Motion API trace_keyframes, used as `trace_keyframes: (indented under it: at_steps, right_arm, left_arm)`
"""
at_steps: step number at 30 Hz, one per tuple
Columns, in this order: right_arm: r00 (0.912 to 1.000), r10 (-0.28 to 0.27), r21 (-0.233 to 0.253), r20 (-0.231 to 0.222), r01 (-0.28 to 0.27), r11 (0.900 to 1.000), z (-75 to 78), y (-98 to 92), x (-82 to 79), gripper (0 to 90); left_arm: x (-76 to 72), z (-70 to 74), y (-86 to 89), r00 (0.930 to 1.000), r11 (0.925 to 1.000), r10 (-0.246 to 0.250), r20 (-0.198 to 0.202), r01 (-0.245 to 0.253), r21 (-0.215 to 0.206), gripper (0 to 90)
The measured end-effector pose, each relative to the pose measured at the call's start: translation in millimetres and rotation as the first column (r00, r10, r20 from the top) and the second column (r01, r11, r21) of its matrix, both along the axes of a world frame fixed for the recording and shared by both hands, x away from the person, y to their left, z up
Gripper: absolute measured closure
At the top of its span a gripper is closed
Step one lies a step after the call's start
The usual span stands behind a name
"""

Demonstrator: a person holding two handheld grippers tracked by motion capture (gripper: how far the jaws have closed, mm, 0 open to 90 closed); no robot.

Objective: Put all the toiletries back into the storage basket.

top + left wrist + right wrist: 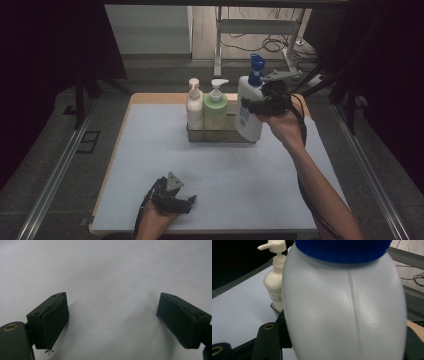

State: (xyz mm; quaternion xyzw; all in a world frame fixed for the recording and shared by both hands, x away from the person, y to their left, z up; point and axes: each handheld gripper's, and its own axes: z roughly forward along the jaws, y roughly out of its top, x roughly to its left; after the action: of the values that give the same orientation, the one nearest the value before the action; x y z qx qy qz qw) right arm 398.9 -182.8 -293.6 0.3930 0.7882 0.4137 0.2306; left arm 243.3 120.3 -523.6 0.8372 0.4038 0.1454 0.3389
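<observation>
White pump bottle: you are holding the white pump bottle [248, 107] with the blue pump head, raised at the right end of the tray [220, 134]; its base is hanging over that end, and whether it is touching the tray cannot be told.
Right gripper: your right gripper [261, 102] is clamping the white pump bottle around its upper body, one jaw on each side; in the right gripper view the bottle [344, 307] is sitting very close to the camera.
Tray: it is sitting toward the far side of the desk [150, 165], carrying two other bottles side by side.
Cream pump bottle: the cream pump bottle [194, 106] is standing upright at the tray's left end.
Green pump bottle: the green pump bottle [216, 109] is standing just beside it, between it and the white one.
Left gripper: your left gripper [187, 202] is resting low near the desk's front edge, well apart from the tray, jaws spread wide and gripping nothing.
</observation>
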Motion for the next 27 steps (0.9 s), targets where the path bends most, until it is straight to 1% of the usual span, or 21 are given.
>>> trace_keyframes:
  at_steps: [10,11,13,18,27]
  right_arm:
    - [0.9984,-0.056,0.002,0.009,0.056,0.998,-5.6,3.3,24.4,39.9]
    - [0.9982,-0.059,0.003,0.009,0.059,0.998,-6.1,3.8,25.9,39.9]
    - [0.9977,-0.068,0.008,0.011,0.067,0.998,-7.5,5.1,29.9,39.9]
    - [0.9962,-0.087,0.018,0.013,0.086,0.996,-11.6,7.6,40.0,39.9]
    - [0.9908,-0.133,0.025,0.028,0.132,0.991,-21.2,12.6,57.6,39.9]
  left_arm:
    - [0.1,0.1,0.0,1.0000,1.0000,0.000,0.002,0.000,0.002,10.5]
    - [0.2,0.3,0.4,1.0000,1.0000,-0.004,0.000,0.004,0.007,10.5]
    - [0.1,0.0,-0.2,1.0000,1.0000,0.001,0.002,-0.001,-0.001,10.5]
    - [0.0,-0.1,-0.3,1.0000,1.0000,0.001,0.003,-0.001,-0.002,10.6]
    - [0.2,0.0,0.2,1.0000,1.0000,-0.003,0.002,0.003,0.002,10.5]
